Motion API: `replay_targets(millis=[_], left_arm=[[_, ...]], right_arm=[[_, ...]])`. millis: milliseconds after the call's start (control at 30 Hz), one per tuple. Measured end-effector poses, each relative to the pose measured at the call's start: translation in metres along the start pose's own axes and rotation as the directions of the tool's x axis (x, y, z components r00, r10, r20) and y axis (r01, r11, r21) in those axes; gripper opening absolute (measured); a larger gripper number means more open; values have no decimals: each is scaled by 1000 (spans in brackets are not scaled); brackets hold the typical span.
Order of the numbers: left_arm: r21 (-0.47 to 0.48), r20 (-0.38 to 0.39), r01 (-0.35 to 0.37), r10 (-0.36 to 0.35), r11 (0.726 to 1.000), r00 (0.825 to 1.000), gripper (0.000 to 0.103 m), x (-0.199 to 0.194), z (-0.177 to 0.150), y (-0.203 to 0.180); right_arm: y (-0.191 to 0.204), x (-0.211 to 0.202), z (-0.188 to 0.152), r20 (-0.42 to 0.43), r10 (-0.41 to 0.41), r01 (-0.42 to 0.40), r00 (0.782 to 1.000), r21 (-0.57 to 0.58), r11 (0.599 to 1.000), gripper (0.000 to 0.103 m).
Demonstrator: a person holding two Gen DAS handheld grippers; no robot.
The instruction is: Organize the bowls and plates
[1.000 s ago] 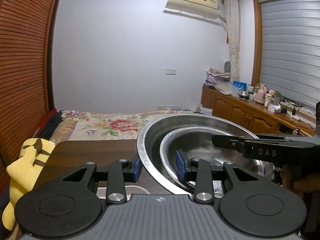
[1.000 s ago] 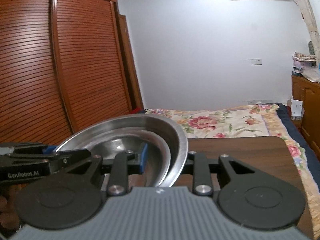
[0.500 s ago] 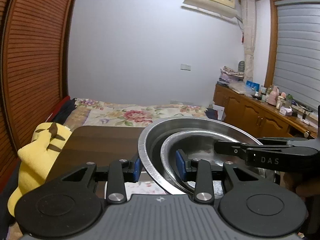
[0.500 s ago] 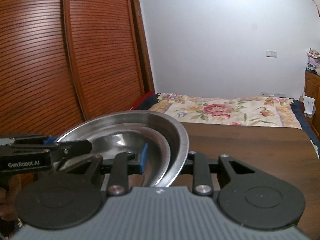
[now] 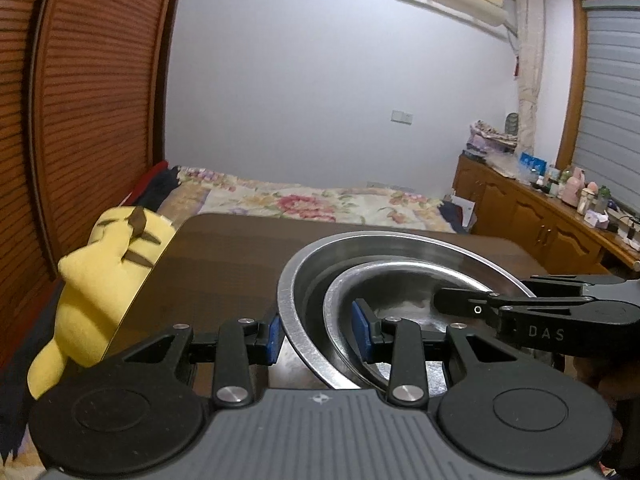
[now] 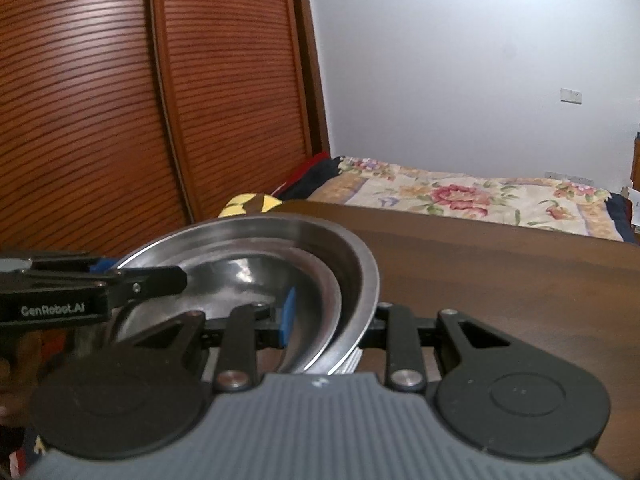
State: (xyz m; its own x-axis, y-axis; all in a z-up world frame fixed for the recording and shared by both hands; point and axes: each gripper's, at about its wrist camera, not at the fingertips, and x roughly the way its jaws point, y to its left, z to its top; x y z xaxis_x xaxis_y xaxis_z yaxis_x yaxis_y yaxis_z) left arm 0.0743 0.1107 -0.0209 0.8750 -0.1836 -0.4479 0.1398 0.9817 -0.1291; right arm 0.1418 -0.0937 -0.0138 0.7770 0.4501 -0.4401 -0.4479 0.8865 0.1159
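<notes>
The large steel bowl [image 5: 316,280] sits in front of us with a smaller steel bowl [image 5: 384,292] nested inside it, both held above the dark wooden worktop [image 5: 224,264]. We grip the pair from two sides. Our left gripper [image 5: 318,338] has its jaws closed on the near-left rim, one blue pad outside the large bowl and the other inside the smaller one, so both walls are pinched together. Our right gripper [image 6: 330,320] holds the opposite rim the same way: its blue pad [image 6: 288,316] presses the inner wall, while the outer finger is mostly hidden behind the steel, so we judge its contact from the rim wedged between them. In each wrist view the other gripper reaches in from the side across the bowls. A yellow plush toy [image 5: 100,276] leans at the worktop's left edge. Beyond lies a bed with a floral cover [image 5: 312,204], and slatted wooden wardrobe doors [image 6: 120,100] rise on the left.
</notes>
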Motion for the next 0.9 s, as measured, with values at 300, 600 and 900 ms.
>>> replay_targets(millis=[300, 600, 900], left_arm=[[-5, -27, -22, 22, 1000, 999, 37, 15, -10, 9], [6, -71, -17, 18, 1000, 997, 37, 30, -18, 16], [26, -78, 29, -27, 999, 997, 37, 39, -15, 23]], right_arm=[[4, 17, -10, -33, 12, -12, 999, -8, 1000, 30], [1, 26, -19, -21, 25, -24, 999, 16, 1000, 30], [2, 31, -23, -36, 1, 0, 999, 19, 1000, 30]])
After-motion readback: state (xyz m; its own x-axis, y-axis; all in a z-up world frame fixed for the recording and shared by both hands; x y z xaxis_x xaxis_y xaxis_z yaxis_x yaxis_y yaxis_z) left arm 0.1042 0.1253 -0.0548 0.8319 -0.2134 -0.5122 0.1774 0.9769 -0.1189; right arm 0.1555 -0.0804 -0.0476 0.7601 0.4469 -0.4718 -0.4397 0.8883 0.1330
